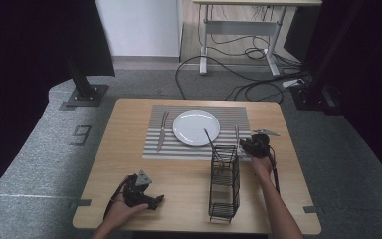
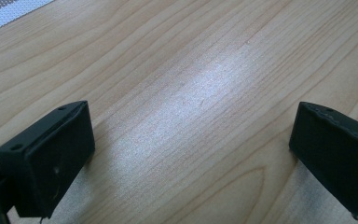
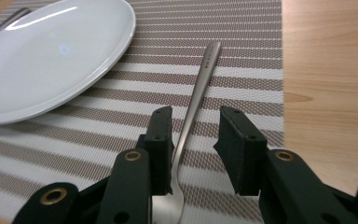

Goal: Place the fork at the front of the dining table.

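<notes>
The fork [image 3: 193, 105] is slim, matte silver metal, lying flat on the striped placemat [image 3: 242, 56] just right of the white plate [image 3: 46, 56], its handle pointing away from me. A small engraved mark on the handle is too tiny to read. My right gripper [image 3: 193, 144] stands around it, parted, pads off the metal. The wire caddy [image 1: 224, 184] holds 1 thin utensil. My left gripper [image 2: 191, 158] gapes wide over bare table [image 2: 191, 70].
</notes>
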Tool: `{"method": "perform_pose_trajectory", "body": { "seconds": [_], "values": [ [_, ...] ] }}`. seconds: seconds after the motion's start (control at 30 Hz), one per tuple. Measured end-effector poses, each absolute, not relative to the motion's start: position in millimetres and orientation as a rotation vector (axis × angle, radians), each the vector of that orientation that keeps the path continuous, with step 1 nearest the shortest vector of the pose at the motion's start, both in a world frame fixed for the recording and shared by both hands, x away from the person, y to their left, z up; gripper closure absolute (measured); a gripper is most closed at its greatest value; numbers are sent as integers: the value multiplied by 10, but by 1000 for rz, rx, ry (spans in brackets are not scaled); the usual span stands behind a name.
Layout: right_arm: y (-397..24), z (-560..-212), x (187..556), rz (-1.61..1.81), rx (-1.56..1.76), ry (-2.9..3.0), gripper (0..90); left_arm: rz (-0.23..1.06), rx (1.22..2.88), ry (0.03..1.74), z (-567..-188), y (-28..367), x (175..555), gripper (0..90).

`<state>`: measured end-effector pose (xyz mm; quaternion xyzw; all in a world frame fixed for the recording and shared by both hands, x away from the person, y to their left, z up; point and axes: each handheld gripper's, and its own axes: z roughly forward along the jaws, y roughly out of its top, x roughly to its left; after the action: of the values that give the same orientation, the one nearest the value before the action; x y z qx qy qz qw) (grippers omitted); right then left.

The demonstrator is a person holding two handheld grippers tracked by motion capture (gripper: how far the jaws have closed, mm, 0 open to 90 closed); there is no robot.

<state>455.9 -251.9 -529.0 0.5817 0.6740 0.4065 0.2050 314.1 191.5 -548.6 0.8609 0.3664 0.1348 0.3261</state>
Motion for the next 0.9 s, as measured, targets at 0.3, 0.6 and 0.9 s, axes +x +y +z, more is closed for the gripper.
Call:
{"method": "perform_pose_trajectory", "body": {
  "seconds": [0.3, 0.6, 0.9],
  "values": [
    [-2591, -5201, 3989, 1228, 1478, 1990, 539, 352, 2258, 960, -5486, 1916, 3141, 0],
    [-2458, -5342, 3933, 1137, 1433, 2075, 561, 353, 2258, 961, -5486, 1915, 3141, 0],
    [-2386, -5466, 4042, 1063, 1438, 2054, 674, 352, 2259, 960, -5485, 1916, 3141, 0]
  ]
}}
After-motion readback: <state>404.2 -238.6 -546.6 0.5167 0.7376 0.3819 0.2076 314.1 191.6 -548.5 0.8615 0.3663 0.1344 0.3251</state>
